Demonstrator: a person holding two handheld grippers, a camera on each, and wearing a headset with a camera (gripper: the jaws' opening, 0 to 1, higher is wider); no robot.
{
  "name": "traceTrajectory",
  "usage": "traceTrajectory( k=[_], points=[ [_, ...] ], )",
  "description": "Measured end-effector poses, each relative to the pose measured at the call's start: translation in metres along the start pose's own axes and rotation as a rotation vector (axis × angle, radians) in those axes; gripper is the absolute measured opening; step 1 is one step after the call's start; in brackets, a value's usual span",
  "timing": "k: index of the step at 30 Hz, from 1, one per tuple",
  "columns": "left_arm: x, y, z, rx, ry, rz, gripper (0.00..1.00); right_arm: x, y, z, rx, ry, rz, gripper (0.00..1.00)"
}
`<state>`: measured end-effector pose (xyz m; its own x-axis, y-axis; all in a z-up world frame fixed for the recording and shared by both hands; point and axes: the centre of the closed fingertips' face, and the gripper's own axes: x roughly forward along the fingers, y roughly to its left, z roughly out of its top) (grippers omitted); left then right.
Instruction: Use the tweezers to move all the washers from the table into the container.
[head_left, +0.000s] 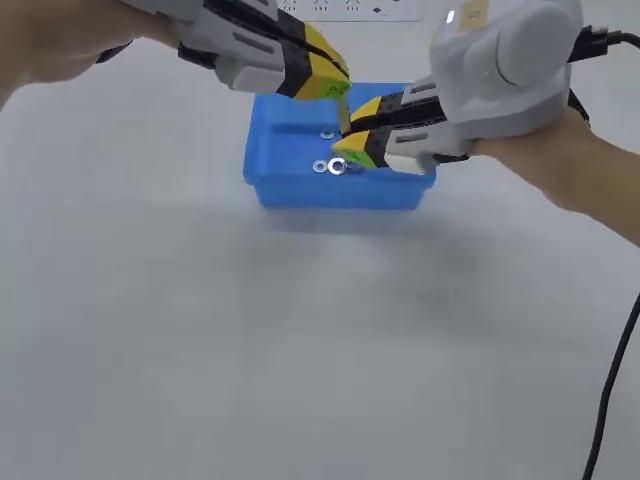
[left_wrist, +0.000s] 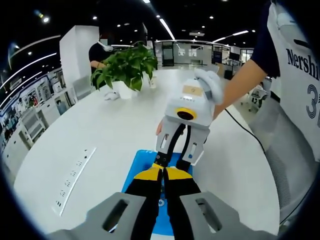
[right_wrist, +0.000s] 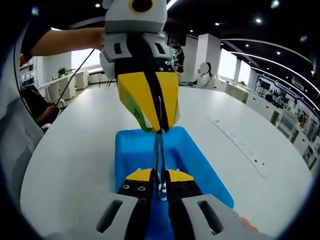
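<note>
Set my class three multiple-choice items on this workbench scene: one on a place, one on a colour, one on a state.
1. The washers lie: A on the bare table; B in the container; C on a plate.
2. The container is: A blue; B red; C green.
3. The right gripper has its fingers: A wide apart; B around a cup; C shut on the tweezers.
Key: B, they sit inside its walls; A, its walls are blue; C, the fingers pinch the thin tweezers.
</note>
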<state>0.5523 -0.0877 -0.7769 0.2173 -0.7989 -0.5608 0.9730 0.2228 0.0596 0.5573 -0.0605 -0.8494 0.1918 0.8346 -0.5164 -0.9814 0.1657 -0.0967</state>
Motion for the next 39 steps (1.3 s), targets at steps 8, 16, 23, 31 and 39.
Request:
traceTrajectory(
  k=[8, 16, 23, 31, 39],
  points=[
    [0.004, -0.001, -0.004, -0.007, 0.006, -0.011, 0.06, 0.0, 0.002, -0.006, -0.003, 0.014, 0.0, 0.11],
    [0.003, -0.002, 0.002, 0.003, 0.0, -0.009, 0.05, -0.003, 0.001, 0.0, 0.005, 0.004, -0.015, 0.12],
    [-0.006, -0.007, 0.014, 0.024, -0.012, -0.002, 0.05, -0.011, 0.002, 0.012, -0.008, -0.019, -0.017, 0.12],
    [-0.025, -0.019, 0.037, 0.052, -0.055, 0.005, 0.05, -0.034, 0.011, 0.034, -0.024, -0.055, -0.034, 0.11],
    [-0.05, -0.041, 0.059, 0.069, -0.095, 0.021, 0.05, -0.058, 0.032, 0.06, -0.055, -0.081, -0.039, 0.1]
  ],
)
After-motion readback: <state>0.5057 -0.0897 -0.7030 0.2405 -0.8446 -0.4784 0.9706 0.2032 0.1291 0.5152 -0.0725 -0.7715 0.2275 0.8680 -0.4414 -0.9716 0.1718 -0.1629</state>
